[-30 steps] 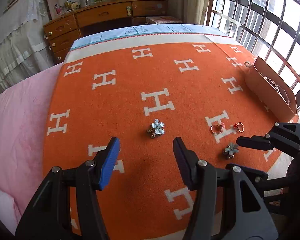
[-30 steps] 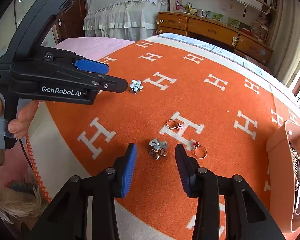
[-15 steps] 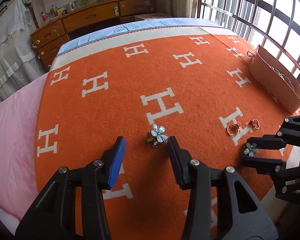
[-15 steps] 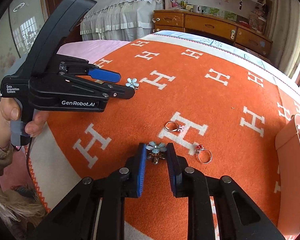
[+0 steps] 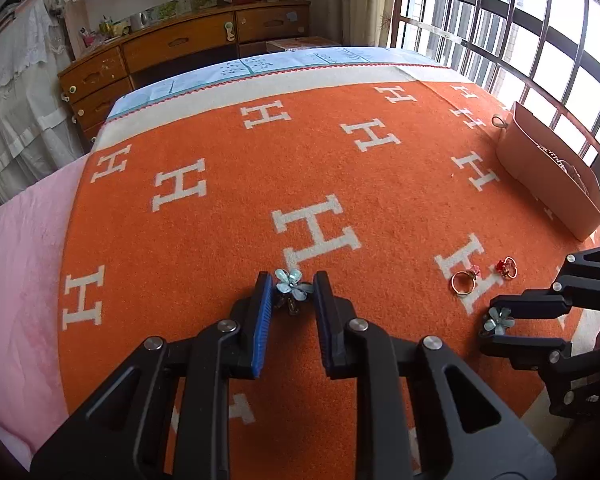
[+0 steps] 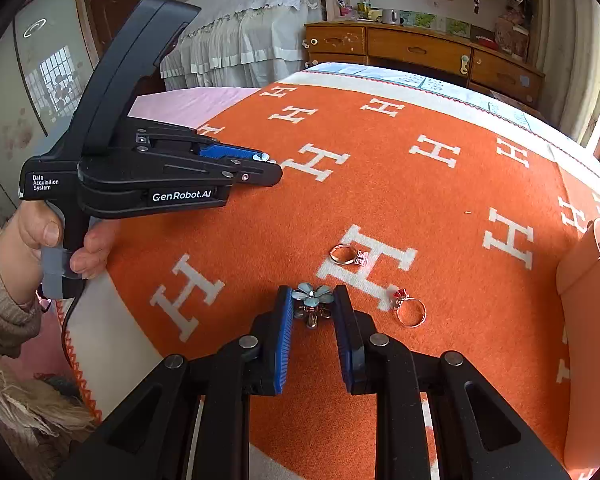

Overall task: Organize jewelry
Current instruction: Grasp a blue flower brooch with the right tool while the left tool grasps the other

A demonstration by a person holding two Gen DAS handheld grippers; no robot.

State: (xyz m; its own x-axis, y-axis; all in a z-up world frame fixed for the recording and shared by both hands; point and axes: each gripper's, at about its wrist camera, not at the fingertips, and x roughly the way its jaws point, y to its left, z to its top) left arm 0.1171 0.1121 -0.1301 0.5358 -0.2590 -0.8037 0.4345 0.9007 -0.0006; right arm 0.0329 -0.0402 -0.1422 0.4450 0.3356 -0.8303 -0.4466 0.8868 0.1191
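Two blue flower earrings lie on the orange blanket (image 5: 220, 240). My left gripper (image 5: 290, 286) has its jaws close around one flower earring (image 5: 292, 285), about touching it. My right gripper (image 6: 311, 300) has its jaws close around the other flower earring (image 6: 312, 300); this earring also shows in the left wrist view (image 5: 498, 319). The left gripper shows in the right wrist view (image 6: 266, 164) with the first earring (image 6: 262, 157) peeking out between its jaws. Two gold rings, one with a pink stone (image 6: 346, 255) and one with a red stone (image 6: 409, 310), lie nearby.
A tan leather tray (image 5: 548, 172) holding a chain stands at the blanket's right edge; it also shows in the right wrist view (image 6: 588, 280). A pink sheet (image 5: 20, 260) lies left of the blanket. A wooden dresser (image 5: 188, 44) stands beyond the bed.
Both grippers moved forward and narrowed their jaws, from wide open behind the earrings to closing around them.
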